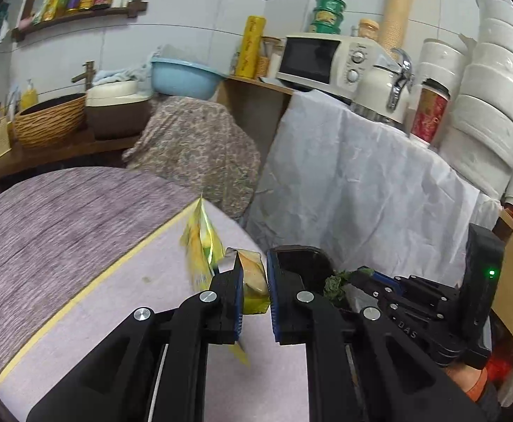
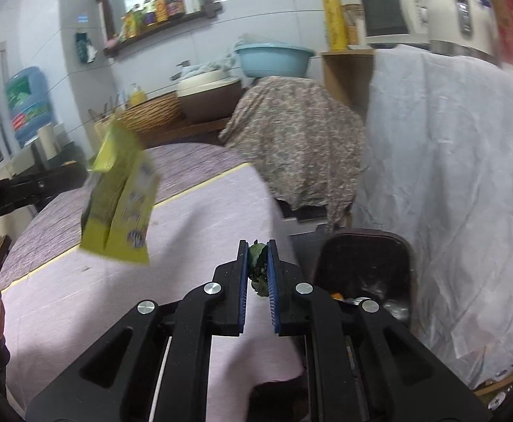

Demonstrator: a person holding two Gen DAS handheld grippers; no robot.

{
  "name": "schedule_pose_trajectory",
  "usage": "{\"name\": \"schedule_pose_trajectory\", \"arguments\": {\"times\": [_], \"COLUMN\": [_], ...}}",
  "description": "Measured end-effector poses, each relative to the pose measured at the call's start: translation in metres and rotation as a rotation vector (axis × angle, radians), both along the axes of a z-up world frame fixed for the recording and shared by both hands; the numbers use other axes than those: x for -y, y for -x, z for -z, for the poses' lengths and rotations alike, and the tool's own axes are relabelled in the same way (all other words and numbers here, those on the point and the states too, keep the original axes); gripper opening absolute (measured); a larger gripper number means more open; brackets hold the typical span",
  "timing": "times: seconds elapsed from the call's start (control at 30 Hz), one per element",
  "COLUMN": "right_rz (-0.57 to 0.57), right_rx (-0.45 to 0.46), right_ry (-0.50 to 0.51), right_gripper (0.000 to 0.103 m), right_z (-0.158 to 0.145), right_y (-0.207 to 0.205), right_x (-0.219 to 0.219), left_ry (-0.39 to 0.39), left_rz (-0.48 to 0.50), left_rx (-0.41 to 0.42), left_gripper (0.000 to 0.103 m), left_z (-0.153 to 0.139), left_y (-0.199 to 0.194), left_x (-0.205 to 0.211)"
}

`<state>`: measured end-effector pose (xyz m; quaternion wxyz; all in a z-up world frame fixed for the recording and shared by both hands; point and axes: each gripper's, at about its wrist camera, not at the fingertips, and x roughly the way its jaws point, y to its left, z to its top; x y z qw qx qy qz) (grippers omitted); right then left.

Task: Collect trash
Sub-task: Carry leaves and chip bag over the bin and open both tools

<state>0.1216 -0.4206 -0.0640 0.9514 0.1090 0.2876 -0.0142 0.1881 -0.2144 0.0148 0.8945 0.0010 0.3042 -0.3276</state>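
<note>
My left gripper (image 1: 254, 267) is shut on a crumpled yellow snack wrapper (image 1: 200, 246), which sticks up and left from the jaws above the lilac tablecloth (image 1: 80, 316). The right wrist view shows the same wrapper (image 2: 119, 204) hanging at the left. My right gripper (image 2: 258, 256) is shut on a small green leafy scrap (image 2: 258, 267), near the table's right edge. A dark brown trash bin (image 2: 361, 263) stands on the floor just right of the table, with some litter inside. In the left wrist view the bin (image 1: 302, 260) lies right behind my fingertips.
A white sheet (image 1: 361, 183) drapes a counter to the right that carries a microwave (image 1: 319, 59), a kettle (image 1: 386, 88) and stacked white bowls (image 1: 495, 105). Behind the table are a floral-covered unit (image 1: 200, 147), a blue basin (image 1: 182, 77) and a wicker basket (image 1: 49, 123).
</note>
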Motion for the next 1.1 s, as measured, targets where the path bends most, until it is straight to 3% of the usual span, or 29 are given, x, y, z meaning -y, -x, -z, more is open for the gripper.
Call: {"name": "schedule_pose_trajectory", "arguments": {"times": [0.13,0.3,0.63,0.8,1.1], "right_rz": [0.077,0.135,0.204,0.256,0.344], "right_rx": [-0.047,-0.157,-0.299,-0.299,-0.262], "right_ry": [-0.017,-0.055,-0.148,-0.151,-0.166], "right_gripper": [0.011,0.011,0.015,0.04,0.043], "right_z": [0.016,0.064,0.15,0.165,0.163], "right_y": [-0.006,-0.026,-0.046,-0.037,0.003], "right_x": [0.039,0.074,0.107,0.112,0.127], "left_ry": [0.002,-0.009,-0.062,-0.089,-0.169], "left_rz": [0.051,0.099,0.149,0.171,0.196], "left_rx": [-0.003,-0.02,-0.094,-0.137,-0.22], "left_gripper": [0.013,0.013,0.013,0.013,0.013], "left_z": [-0.003,0.001,0.034,0.056,0.101], "left_y": [0.001,-0.002,-0.011,-0.017,-0.033], "left_x": [0.034,0.072,0.129,0.154,0.209]}}
